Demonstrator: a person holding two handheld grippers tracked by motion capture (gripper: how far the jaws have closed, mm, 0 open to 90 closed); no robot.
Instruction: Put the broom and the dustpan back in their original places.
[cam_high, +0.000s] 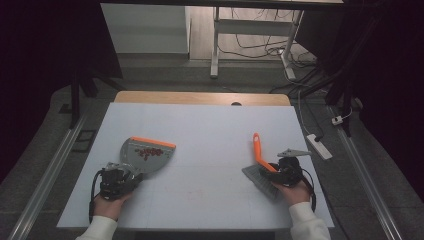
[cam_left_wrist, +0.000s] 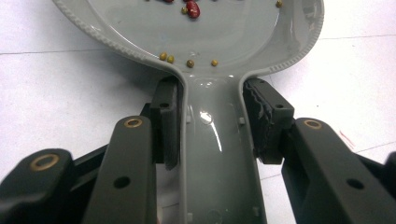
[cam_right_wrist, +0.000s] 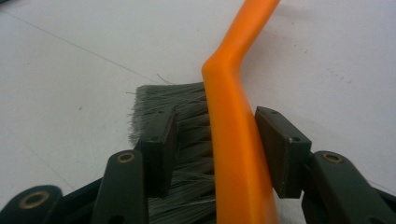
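Note:
A grey dustpan (cam_high: 147, 155) with an orange front lip lies at the left of the white table top (cam_high: 210, 125). Red and small tan beans (cam_left_wrist: 193, 9) sit in its tray. My left gripper (cam_high: 117, 182) is shut on the dustpan's handle (cam_left_wrist: 215, 154), one pad on each side edge. At the right lies a hand brush (cam_high: 257, 147) with an orange handle and grey bristles (cam_right_wrist: 154, 100). My right gripper (cam_high: 280, 175) stands open around the brush's back (cam_right_wrist: 233, 140). One pad rests against the bristles and the other stands just off the orange edge.
A wooden table edge (cam_high: 200, 97) shows beyond the white top. A white power strip (cam_high: 320, 146) and cables lie on the floor at the right. Metal rails (cam_high: 50, 175) run along both sides, and a desk frame (cam_high: 216, 45) stands behind.

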